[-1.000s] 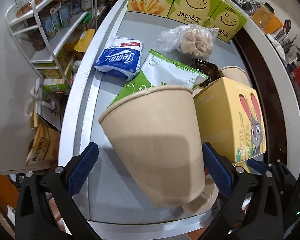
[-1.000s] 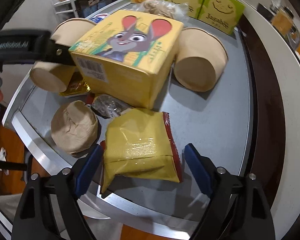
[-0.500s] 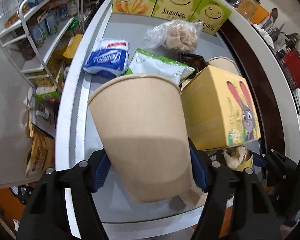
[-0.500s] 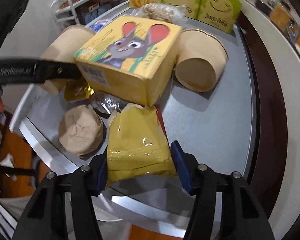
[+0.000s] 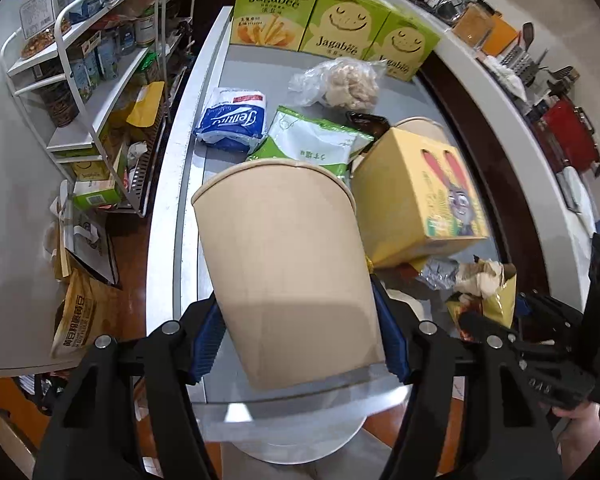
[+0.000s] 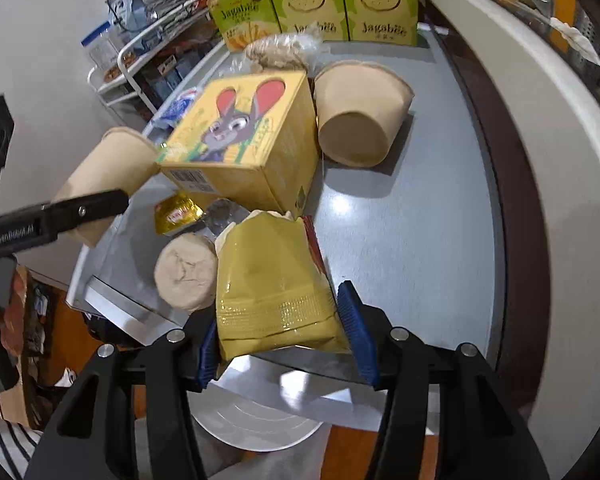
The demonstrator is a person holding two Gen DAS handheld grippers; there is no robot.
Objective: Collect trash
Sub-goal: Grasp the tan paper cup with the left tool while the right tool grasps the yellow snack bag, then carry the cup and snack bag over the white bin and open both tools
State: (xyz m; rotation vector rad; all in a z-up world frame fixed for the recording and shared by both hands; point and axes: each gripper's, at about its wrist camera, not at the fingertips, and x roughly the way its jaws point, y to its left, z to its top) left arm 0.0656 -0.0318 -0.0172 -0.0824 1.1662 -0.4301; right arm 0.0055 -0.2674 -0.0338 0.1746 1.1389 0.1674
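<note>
My left gripper (image 5: 300,344) is shut on a tan paper cup (image 5: 288,268) and holds it tilted above the grey table's front edge; the cup also shows in the right wrist view (image 6: 108,172). My right gripper (image 6: 284,336) is shut on a yellow snack bag (image 6: 272,284), lifted a little off the table; the bag also shows in the left wrist view (image 5: 496,296). A crumpled brown paper ball (image 6: 186,272) and a small gold wrapper (image 6: 176,214) lie on the table beside the bag.
A yellow rabbit box (image 6: 240,140), a second tan cup (image 6: 356,120) on its side, a green bag (image 5: 312,144), a blue tissue pack (image 5: 232,120), a clear bag (image 5: 340,84) and Jagabee boxes (image 5: 332,24) are on the table. A wire shelf (image 5: 100,80) stands left.
Both grippers closed from open, the left on the cup and the right on the yellow bag, then lifted and drew back toward the table's front edge.
</note>
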